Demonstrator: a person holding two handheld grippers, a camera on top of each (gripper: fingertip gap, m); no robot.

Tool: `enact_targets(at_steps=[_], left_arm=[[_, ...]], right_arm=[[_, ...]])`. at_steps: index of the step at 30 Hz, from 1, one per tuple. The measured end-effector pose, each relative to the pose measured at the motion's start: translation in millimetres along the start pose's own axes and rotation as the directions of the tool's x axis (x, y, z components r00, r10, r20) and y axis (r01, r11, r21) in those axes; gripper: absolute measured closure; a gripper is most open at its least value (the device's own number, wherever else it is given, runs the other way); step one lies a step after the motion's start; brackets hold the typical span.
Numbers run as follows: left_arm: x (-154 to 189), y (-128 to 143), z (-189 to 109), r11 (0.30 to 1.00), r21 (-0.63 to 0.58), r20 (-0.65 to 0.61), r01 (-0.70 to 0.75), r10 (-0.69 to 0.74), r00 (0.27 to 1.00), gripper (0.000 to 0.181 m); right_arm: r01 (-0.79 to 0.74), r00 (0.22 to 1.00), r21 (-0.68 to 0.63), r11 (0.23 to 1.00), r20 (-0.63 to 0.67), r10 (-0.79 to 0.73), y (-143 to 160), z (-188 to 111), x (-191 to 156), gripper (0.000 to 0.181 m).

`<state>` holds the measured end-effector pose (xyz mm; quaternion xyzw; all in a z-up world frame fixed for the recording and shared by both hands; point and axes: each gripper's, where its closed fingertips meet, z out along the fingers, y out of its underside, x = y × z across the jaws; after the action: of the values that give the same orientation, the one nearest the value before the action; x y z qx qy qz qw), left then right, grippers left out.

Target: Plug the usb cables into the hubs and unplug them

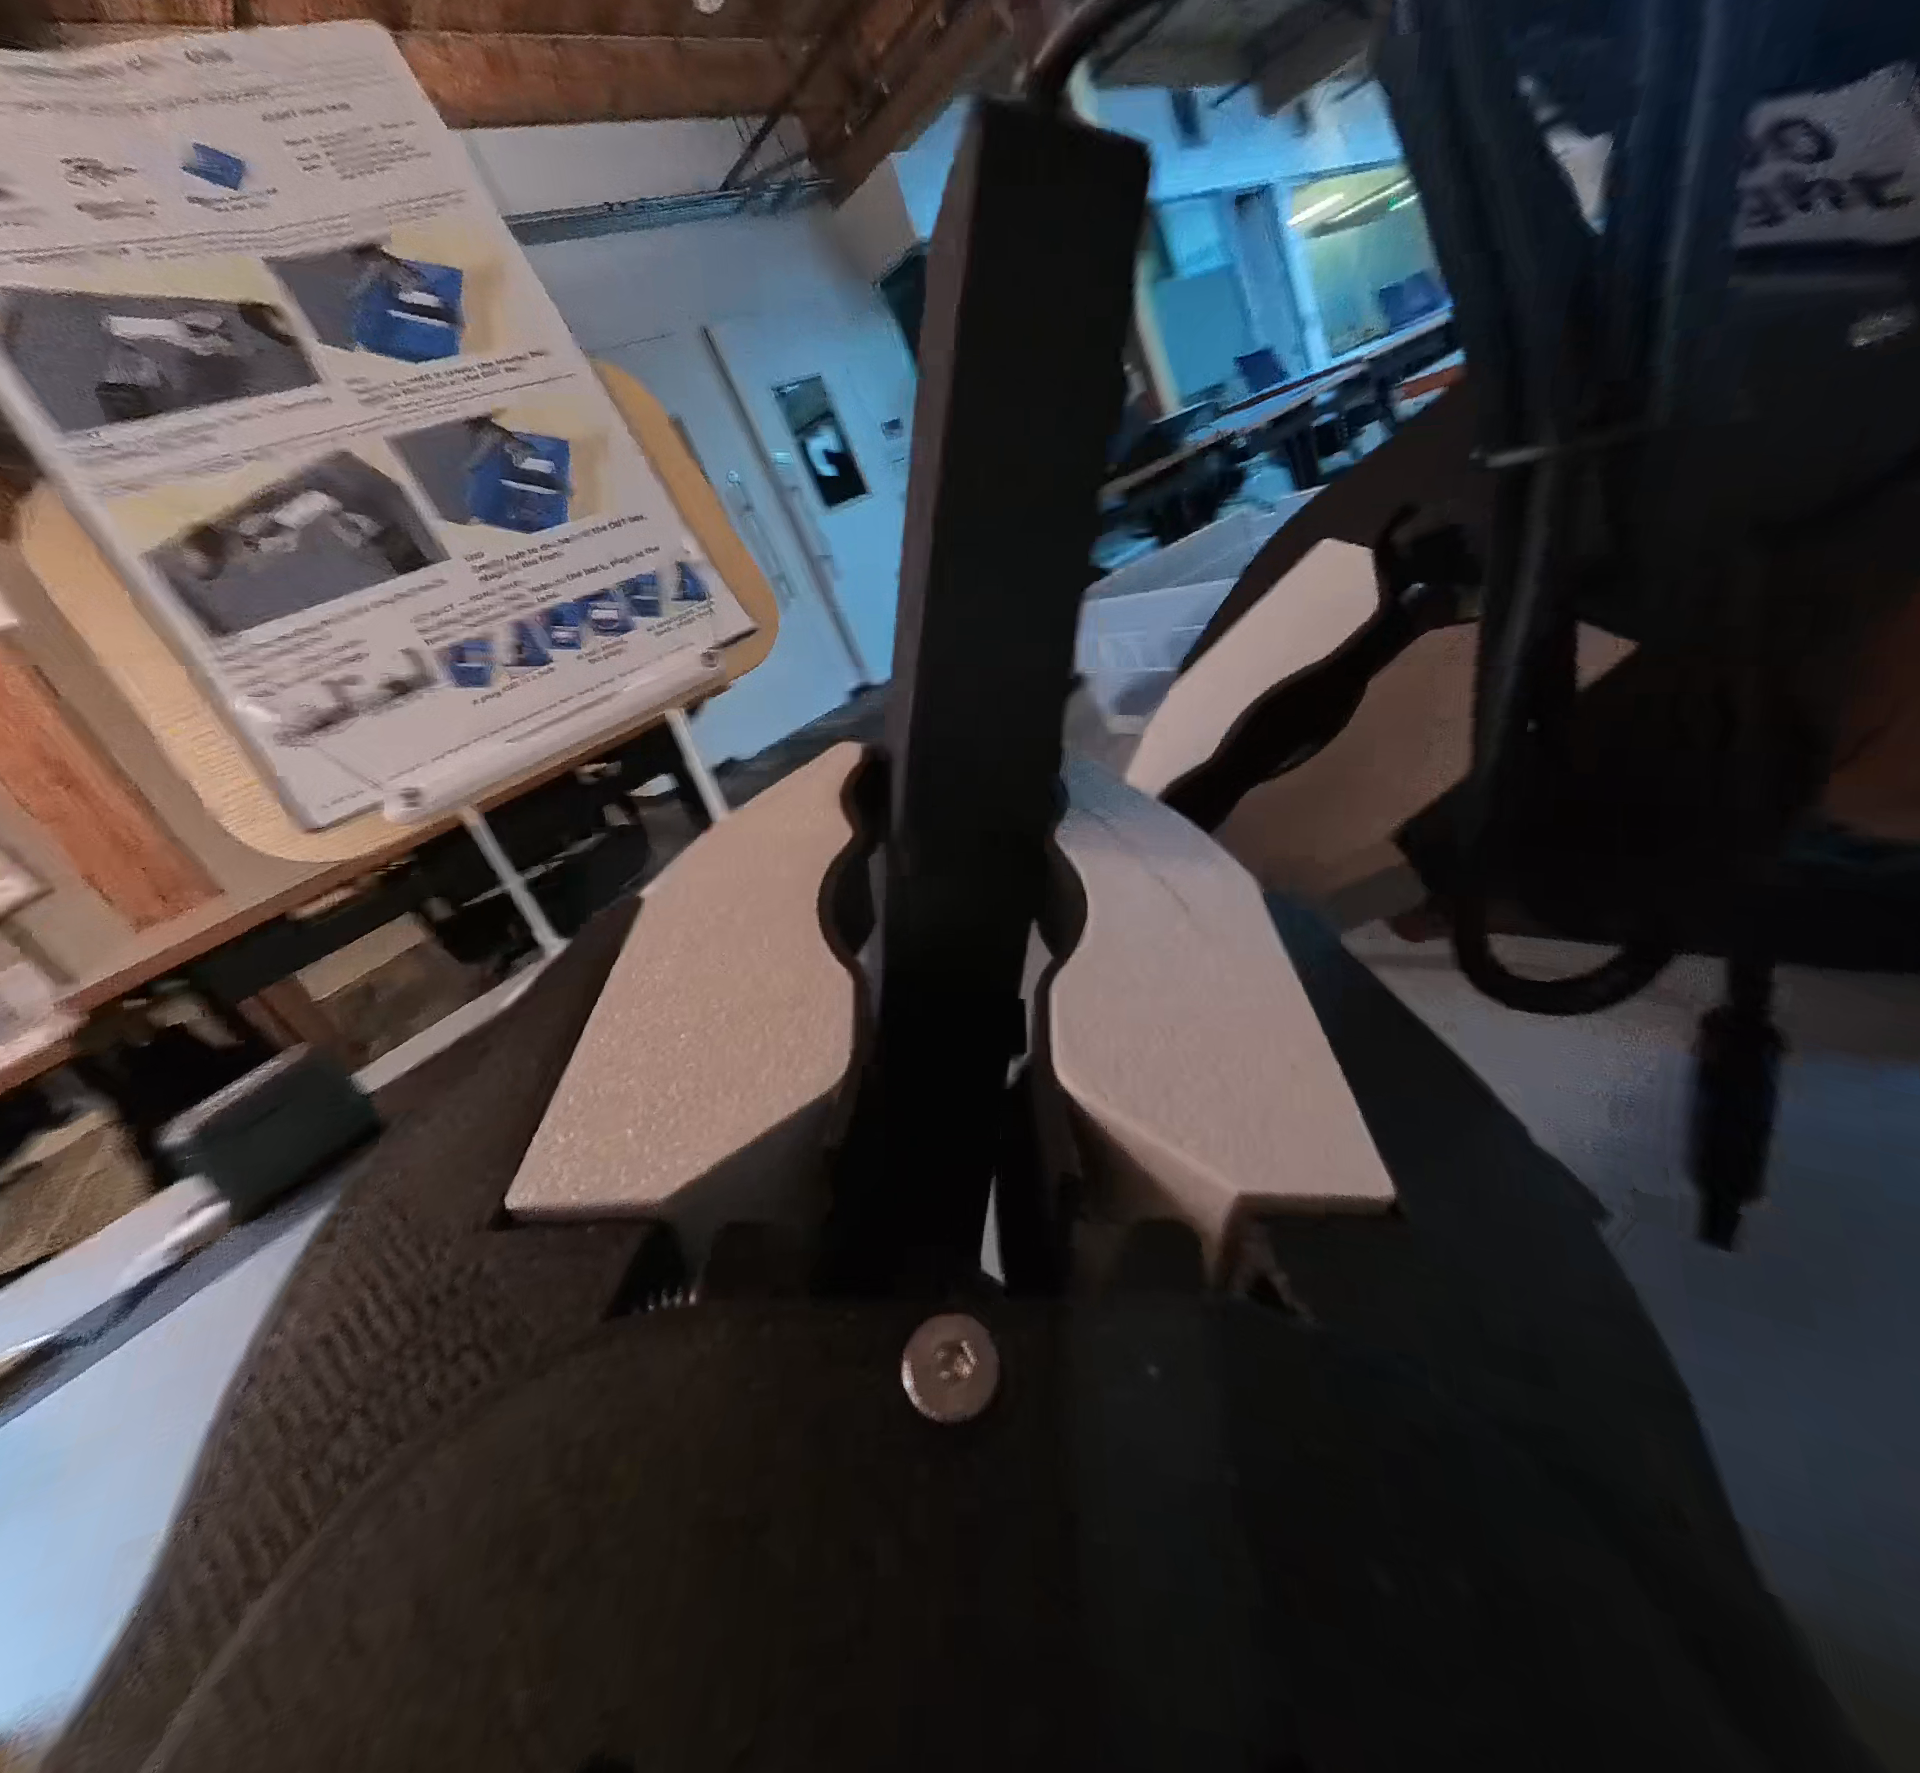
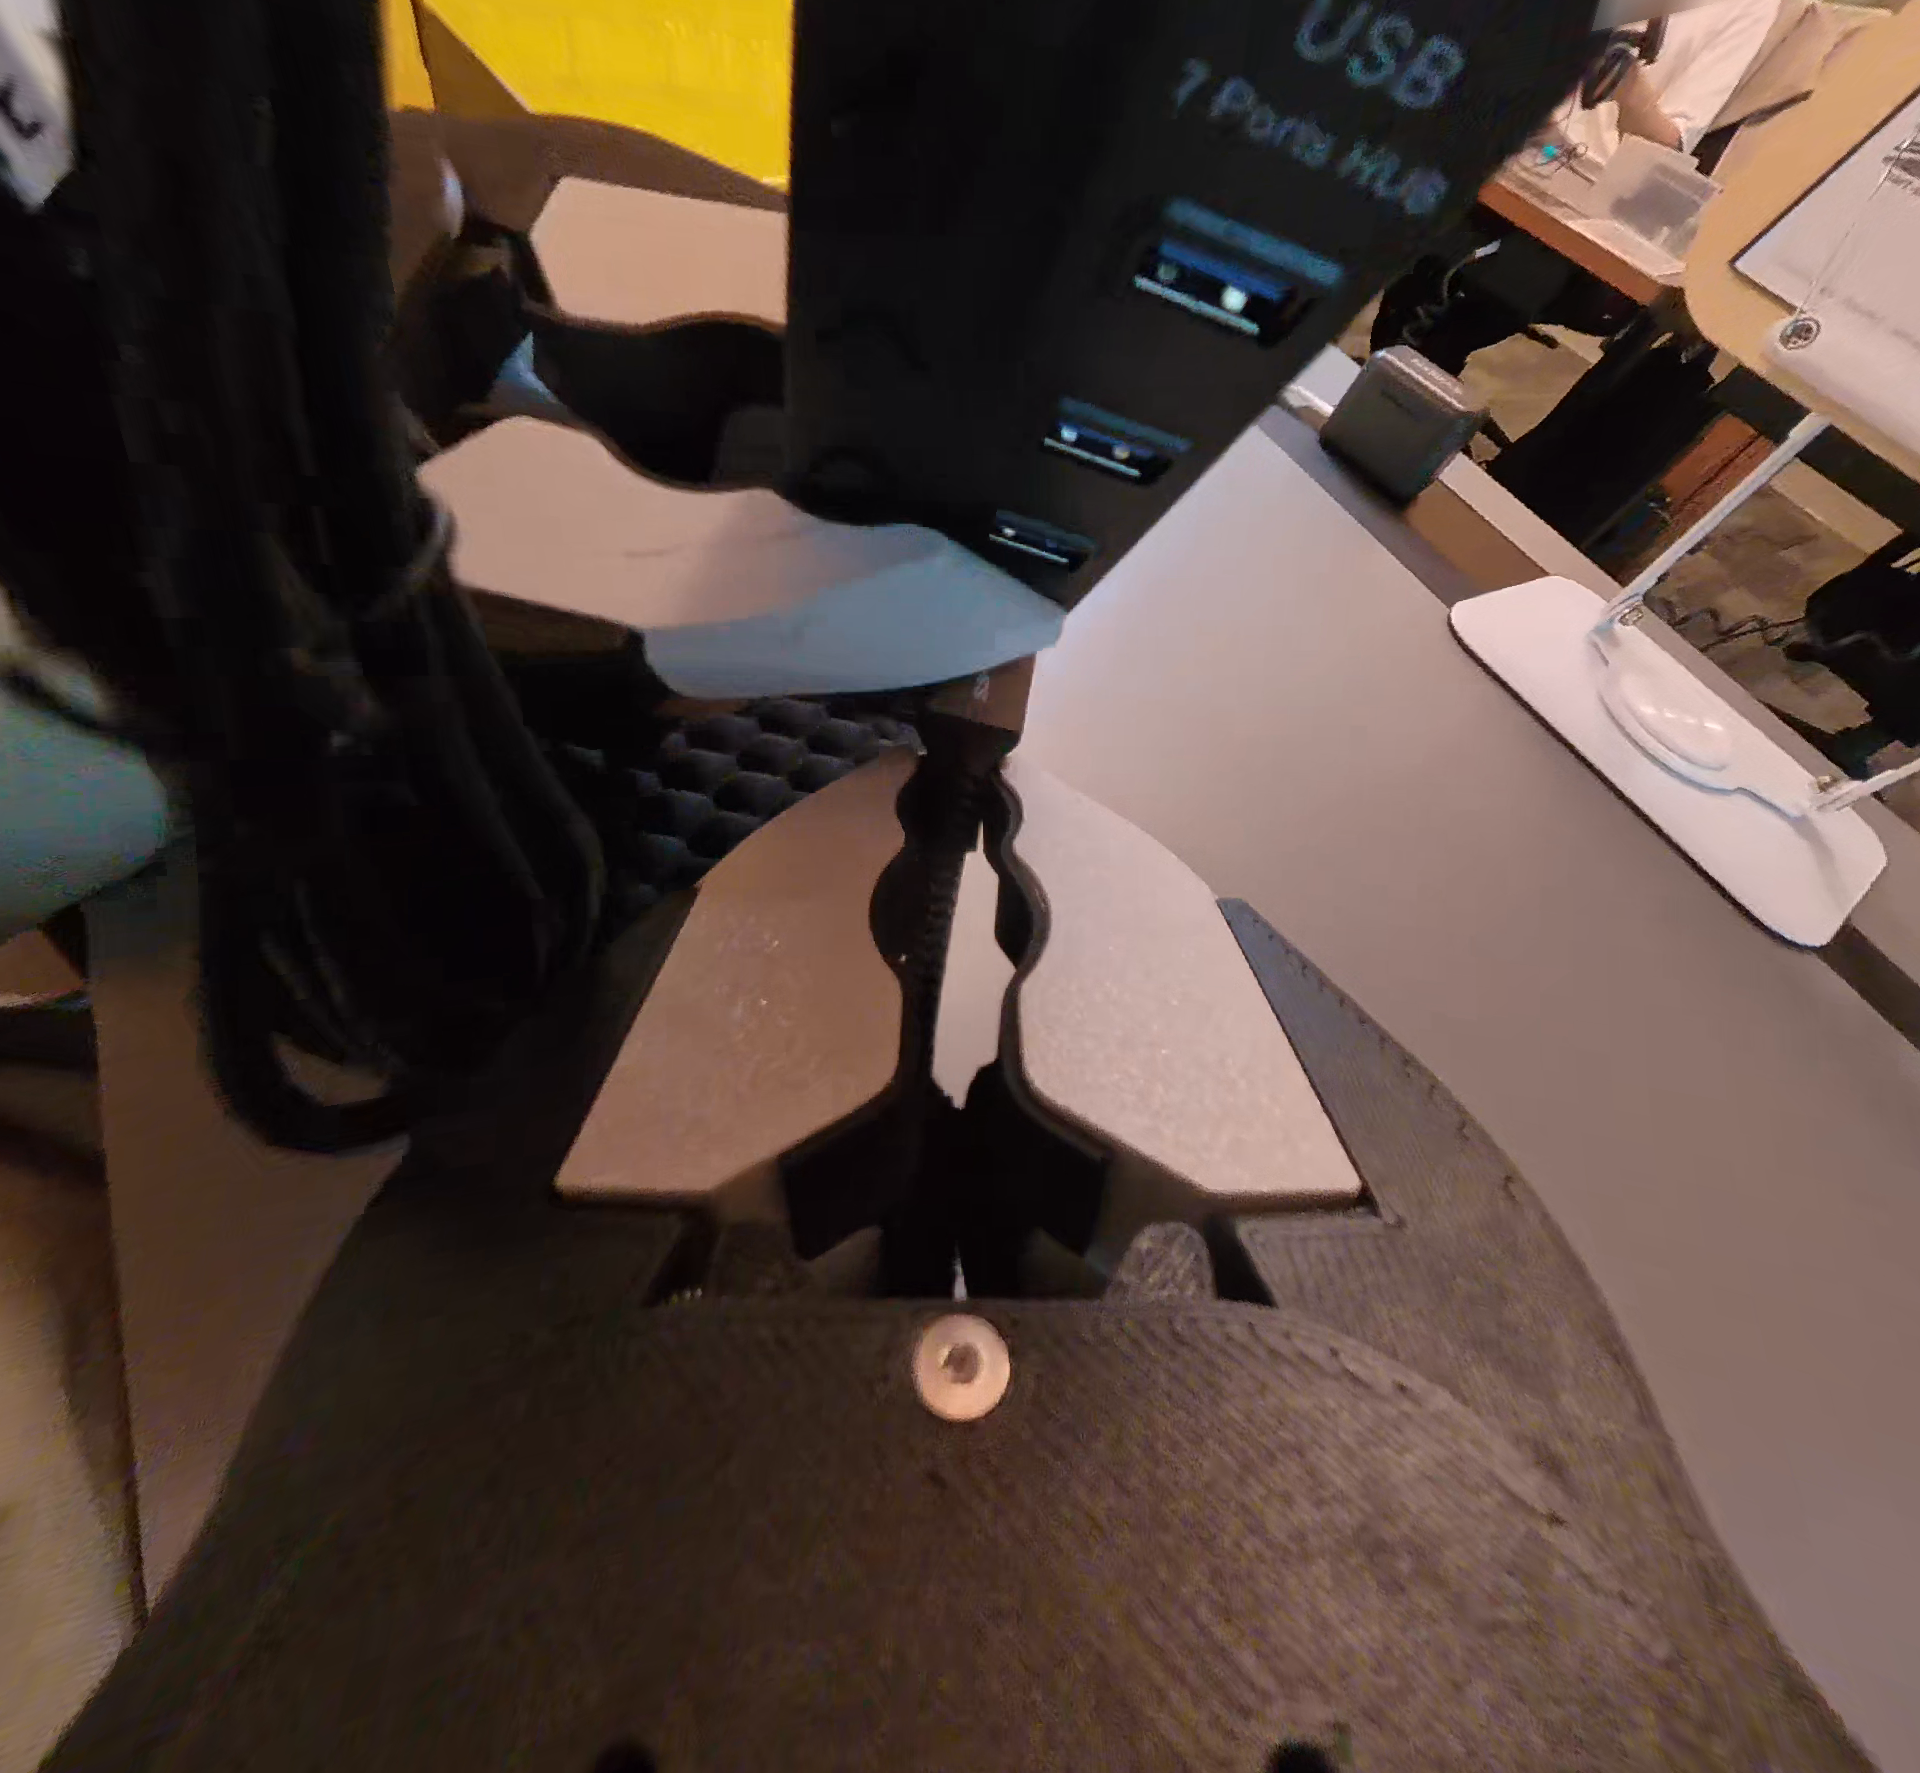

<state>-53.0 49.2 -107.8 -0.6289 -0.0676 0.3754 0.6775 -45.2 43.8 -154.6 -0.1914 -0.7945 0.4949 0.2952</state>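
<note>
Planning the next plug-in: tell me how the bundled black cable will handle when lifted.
The tied bundle of black cable probably stays floppy: its loops sag below the tie. The braided black lead pinched in the right gripper likely bends easily, so the plug may wander.

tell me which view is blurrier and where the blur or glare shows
Left wrist view: blurrier, motion smear across the instruction board and background, while the hub in the left gripper stays fairly sharp. Right wrist view: hub face soft, cable bundle smeared, no strong glare; right gripper and cable crisp.
</note>
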Motion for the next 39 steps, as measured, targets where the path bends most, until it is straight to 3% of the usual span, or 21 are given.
enact_targets(at_steps=[9,12,25,26,27,28,29,30,34,37,39], left_arm=[[-18.7,-10.3,-7.1,0.978,-0.003,0.212,-0.21,0.206,0.955,0.157],[-24.3,-14.8,-10.7,0.974,0.01,0.264,-0.227,0.216,0.94,0.157],[-22.7,-20.1,-12.0,0.982,0.059,0.237,-0.181,0.163,0.958,0.156],[-43.3,-19.2,-19.2,0.985,0.039,0.362,-0.169,0.143,0.921,0.157],[-85.7,-15.9,-43.3,0.981,-0.02,0.553,-0.191,0.17,0.816,0.157],[-118.7,-8.3,-68.7,0.998,0.03,0.614,-0.05,0.021,0.789,0.157],[-133.4,-6.1,-85.0,0.976,0.18,0.559,0.123,-0.204,0.804,0.157],[-136.0,-11.6,-93.3,0.944,0.284,0.498,0.168,-0.295,0.815,0.157],[-94.1,-33.3,-64.0,0.97,0.24,0.429,-0.028,-0.08,0.9,0.157],[-64.3,-47.0,-49.5,0.941,0.339,0.285,0.016,-0.119,0.951,0.157],[-57.0,-49.8,-47.5,0.925,0.376,0.231,0.062,-0.158,0.96,0.157]], right_arm=[[-0.042,0.999,0.062,0.997,-0.011,0.043,-15.6,5.5,-0.8,0.172],[-0.016,0.999,0.071,0.997,-0.035,0.019,-21.8,6.7,-0.4,0.173],[0.114,0.987,-0.006,0.993,-0.109,-0.114,-20.8,-2.6,-0.9,0.173],[0.131,0.985,-0.063,0.989,-0.108,-0.137,-9.9,-5.5,0.1,0.173],[0.149,0.978,-0.124,0.981,-0.13,-0.165,6.0,-11.9,4.4,0.174],[0.137,0.977,-0.145,0.98,-0.141,-0.158,20.7,-18.4,7.3,0.174],[0.084,0.989,-0.118,0.989,-0.114,-0.098,27.3,-21.1,6.3,0.174],[0.026,0.997,-0.049,0.998,-0.071,-0.029,21.6,-21.6,5.8,0.173],[-0.007,0.999,0.227,0.974,-0.034,0.015,-29.8,-38.0,23.1,0.173],[-0.006,1.0,0.424,0.906,-0.024,0.018,-61.0,-73.2,38.7,0.173],[-0.018,1.0,0.597,0.802,-0.002,0.023,-85.6,-114.0,50.4,0.173]])
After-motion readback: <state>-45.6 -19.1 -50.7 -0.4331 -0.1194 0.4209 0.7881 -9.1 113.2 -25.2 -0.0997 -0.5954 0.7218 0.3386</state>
